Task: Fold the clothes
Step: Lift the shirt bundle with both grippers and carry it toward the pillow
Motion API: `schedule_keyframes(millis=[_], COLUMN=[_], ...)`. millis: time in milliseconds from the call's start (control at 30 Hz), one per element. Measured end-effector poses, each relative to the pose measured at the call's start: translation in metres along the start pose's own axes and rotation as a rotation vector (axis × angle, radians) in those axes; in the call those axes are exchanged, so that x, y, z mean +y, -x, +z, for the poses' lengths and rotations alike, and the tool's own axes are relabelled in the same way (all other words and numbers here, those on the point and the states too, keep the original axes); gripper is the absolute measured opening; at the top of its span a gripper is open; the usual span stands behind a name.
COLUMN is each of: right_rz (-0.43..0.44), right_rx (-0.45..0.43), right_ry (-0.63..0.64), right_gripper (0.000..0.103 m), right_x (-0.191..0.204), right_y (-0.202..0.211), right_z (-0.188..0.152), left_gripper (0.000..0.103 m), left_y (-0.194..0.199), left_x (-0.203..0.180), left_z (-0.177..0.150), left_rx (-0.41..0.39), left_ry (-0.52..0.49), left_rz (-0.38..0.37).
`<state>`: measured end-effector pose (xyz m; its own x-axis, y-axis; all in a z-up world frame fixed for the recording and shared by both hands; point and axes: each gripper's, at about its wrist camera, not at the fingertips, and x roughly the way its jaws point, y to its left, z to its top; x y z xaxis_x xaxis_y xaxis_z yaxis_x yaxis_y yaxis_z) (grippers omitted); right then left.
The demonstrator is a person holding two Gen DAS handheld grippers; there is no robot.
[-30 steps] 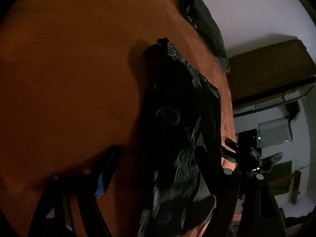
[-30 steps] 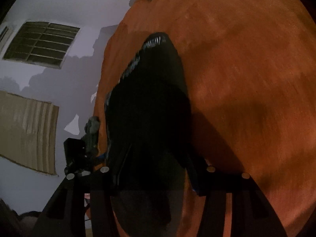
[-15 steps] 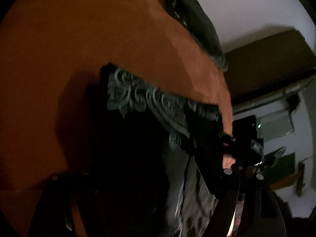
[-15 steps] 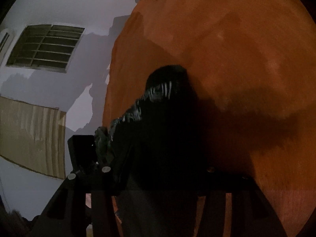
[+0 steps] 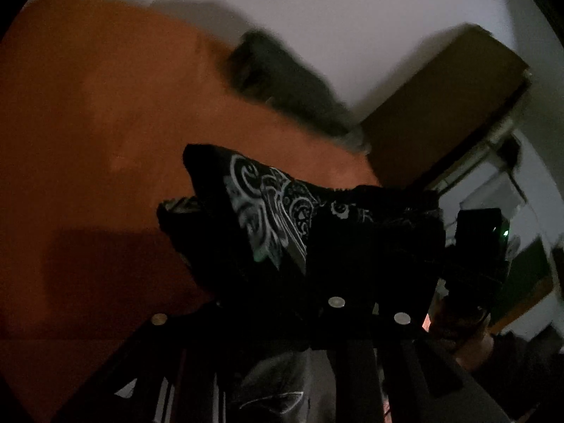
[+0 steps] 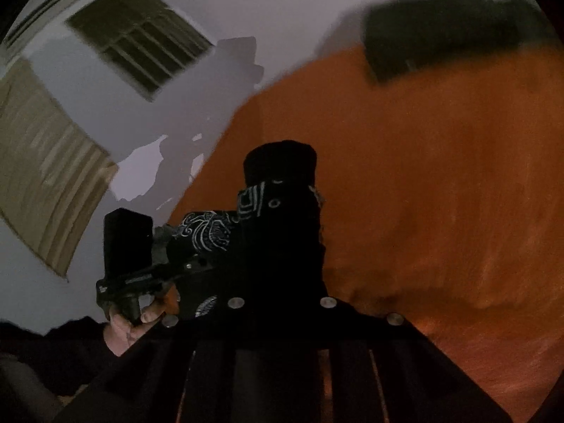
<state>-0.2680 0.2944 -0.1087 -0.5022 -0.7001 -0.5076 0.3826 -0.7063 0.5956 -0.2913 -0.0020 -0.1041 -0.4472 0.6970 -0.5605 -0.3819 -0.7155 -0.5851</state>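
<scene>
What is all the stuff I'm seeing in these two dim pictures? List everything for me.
Black garment: one, black with a pale swirling print, bunched up and held above the orange surface between both grippers.
Orange surface: one, orange, under the garment.
Dark pile: one, grey-black and blurred, at the far edge of the orange surface by the wall.
Window: one, dark with bars, in the pale wall.
Wooden cabinet: one, brown, against the wall.
Left gripper: one, black, a hand holding it.
Right gripper: one, black, beside the garment.
</scene>
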Motion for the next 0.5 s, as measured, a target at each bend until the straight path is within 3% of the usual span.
schedule_keyframes(millis=[100,233,500], right_rz=[-0.003,-0.003,-0.068], right_rx=[-0.075,-0.171,-0.23], right_ry=[0.078,0.147,0.134], right_gripper=[0.009,0.009,0.009], right_x=[0.03,0.062,0.077], right_y=[0.034,0.08,0.17], right_z=[0.022,0.056,0.122], left_gripper=[0.02,0.02,0.02], left_y=[0.02,0.039,0.042], left_x=[-0.042,-0.095,-0.214], left_z=[0.025,0.064,0.15], left_rx=[-0.061,-0.098,-0.13], left_ry=[-0.124,-0.216,-0.28], left_rz=[-0.002,-0.014,-0.018])
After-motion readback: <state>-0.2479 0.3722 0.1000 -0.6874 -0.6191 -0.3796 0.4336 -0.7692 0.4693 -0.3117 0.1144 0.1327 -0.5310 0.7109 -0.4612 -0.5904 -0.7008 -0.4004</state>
